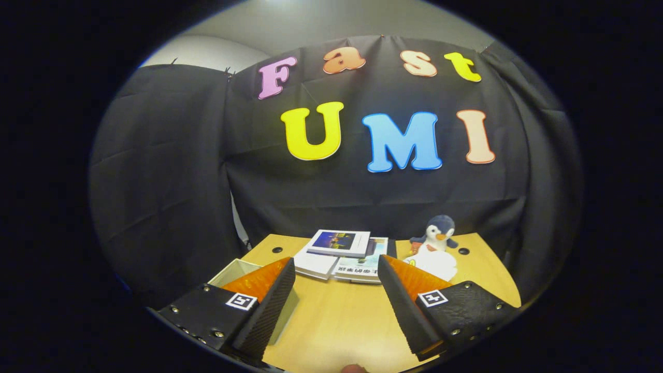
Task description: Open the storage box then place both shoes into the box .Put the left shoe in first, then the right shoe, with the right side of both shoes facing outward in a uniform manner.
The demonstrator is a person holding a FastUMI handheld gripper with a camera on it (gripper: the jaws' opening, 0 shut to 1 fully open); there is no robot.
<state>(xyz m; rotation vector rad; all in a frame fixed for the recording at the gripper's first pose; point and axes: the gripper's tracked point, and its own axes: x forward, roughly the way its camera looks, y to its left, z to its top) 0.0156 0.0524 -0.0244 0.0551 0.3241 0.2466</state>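
i see a wooden surface (342, 316) under the claw (336, 269), pale and smooth, with two small dark holes near its far edge. black cloth hangs as a wall behind it and wraps round on both sides, and a strip of plain grey wall shows above the cloth.

my claw stands wide open, fingers well apart, with nothing between them but bare surface. it has hold of nothing.

just beside the left finger, partly hidden behind it, sits the box (239, 270), a pale open-topped thing at the surface's near left corner; i cannot tell what is inside it. i cannot make out any shoes from here.

beyond the fingers, roughly between them, lies a loose stack of books (342, 254), the top one with a dark picture on its cover. beyond the right finger a toy penguin (437, 233) sits upright, with something white (434, 264) lying just in front of it, partly behind that fingertip.
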